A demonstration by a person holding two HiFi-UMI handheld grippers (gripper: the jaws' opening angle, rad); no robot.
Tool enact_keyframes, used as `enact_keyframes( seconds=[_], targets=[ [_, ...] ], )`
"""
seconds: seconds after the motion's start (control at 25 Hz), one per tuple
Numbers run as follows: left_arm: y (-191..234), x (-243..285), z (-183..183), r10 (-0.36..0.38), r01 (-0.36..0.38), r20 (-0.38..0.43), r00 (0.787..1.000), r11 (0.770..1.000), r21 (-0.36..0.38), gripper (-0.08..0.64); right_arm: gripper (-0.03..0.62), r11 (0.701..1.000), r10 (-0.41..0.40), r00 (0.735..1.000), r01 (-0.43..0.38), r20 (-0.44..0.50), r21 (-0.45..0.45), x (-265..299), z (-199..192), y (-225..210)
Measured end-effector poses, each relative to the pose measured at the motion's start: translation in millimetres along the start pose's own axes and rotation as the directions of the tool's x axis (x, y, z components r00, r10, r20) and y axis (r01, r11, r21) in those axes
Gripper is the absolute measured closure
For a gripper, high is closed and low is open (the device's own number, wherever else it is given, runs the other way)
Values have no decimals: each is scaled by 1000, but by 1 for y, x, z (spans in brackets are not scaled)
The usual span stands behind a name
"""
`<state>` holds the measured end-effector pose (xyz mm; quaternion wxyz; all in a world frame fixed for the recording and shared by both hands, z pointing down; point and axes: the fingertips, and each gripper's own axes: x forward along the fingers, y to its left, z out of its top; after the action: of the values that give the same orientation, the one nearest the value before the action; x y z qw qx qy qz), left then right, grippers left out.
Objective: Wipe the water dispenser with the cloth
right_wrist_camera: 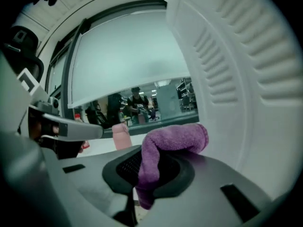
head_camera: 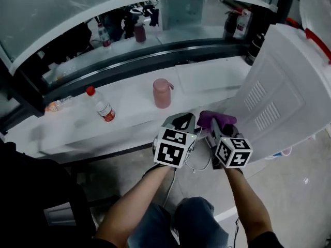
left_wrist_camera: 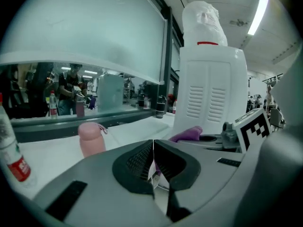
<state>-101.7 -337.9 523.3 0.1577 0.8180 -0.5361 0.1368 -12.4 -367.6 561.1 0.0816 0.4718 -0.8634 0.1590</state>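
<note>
The white water dispenser (head_camera: pixel 289 87) stands at the right, its vented side panel (right_wrist_camera: pixel 246 70) facing me. My right gripper (head_camera: pixel 216 124) is shut on a purple cloth (right_wrist_camera: pixel 173 141), which bunches over the jaws close beside the dispenser's panel; whether it touches, I cannot tell. The cloth (head_camera: pixel 214 119) shows at the gripper's tip in the head view. My left gripper (head_camera: pixel 182 124) is just left of the right one, shut with nothing between its jaws (left_wrist_camera: pixel 153 167). From the left gripper view the dispenser (left_wrist_camera: pixel 213 89) rises ahead with the cloth (left_wrist_camera: pixel 187 135) low in front.
A pink bottle (head_camera: pixel 162 93) and a clear bottle with a red cap (head_camera: pixel 102 105) stand on the white counter (head_camera: pixel 124 115). A glass partition (head_camera: pixel 103 14) runs behind the counter. The person's knee (head_camera: pixel 191 216) is below the grippers.
</note>
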Motion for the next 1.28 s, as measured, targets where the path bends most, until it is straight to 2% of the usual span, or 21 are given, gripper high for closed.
enact_keyframes(
  seconds=[0.4, 0.72, 0.96, 1.08, 1.28],
  targets=[
    [53, -89, 112, 156, -157, -8, 988, 984, -84, 531, 546, 989, 136, 991, -135, 0, -62, -18, 152, 94],
    [61, -160, 232, 243, -241, 10, 970, 966, -97, 531, 546, 975, 203, 979, -201, 9, -98, -46, 284, 142],
    [62, -210, 306, 304, -300, 26, 952, 949, -99, 532, 546, 963, 243, 970, -239, 20, -125, -65, 373, 173],
    [66, -235, 334, 345, -340, 36, 938, 935, -100, 531, 546, 956, 264, 964, -257, 30, -139, -72, 411, 185],
    [63, -271, 357, 394, -387, 47, 918, 915, -113, 531, 546, 944, 295, 954, -284, 45, -165, -93, 451, 203]
  ],
)
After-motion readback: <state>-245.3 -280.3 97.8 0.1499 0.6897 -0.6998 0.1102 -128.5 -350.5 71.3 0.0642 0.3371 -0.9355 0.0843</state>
